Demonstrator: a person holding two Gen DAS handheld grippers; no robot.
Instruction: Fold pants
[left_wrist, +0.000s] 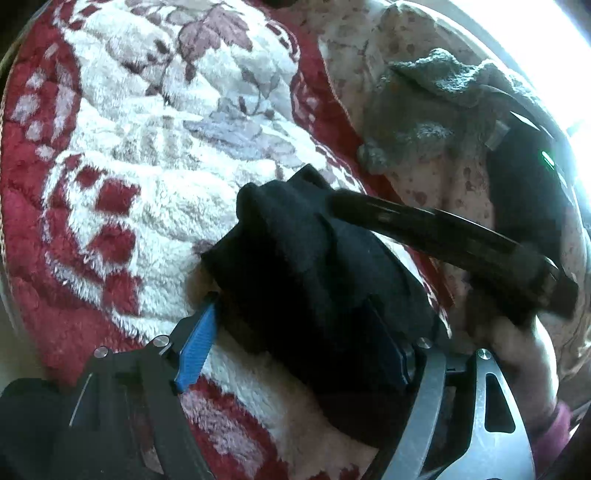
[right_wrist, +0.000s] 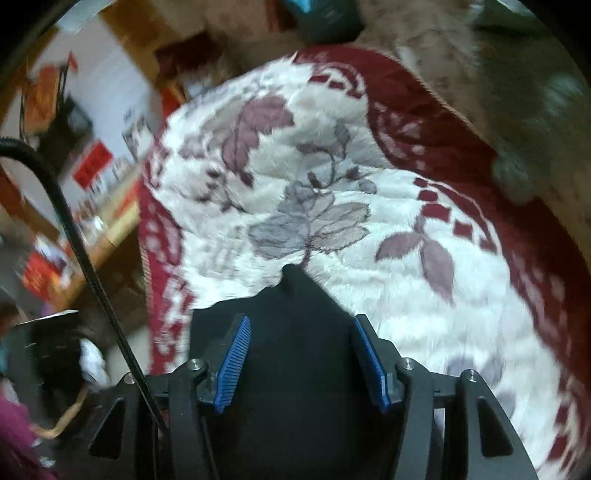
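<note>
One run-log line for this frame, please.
phase: mid-fold | left gripper: shut on black pants | right gripper: black pants between fingers, grip unclear | surface: red-and-white floral blanket

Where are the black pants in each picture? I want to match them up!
Left wrist view: the black pants bunch up in the lower middle, between the left claw's blue pads.
Right wrist view: the black pants fill the bottom middle, lying between the right claw's parted blue pads.
Shared landmark: the fluffy red-and-white flower blanket lies under the pants in both.
</note>
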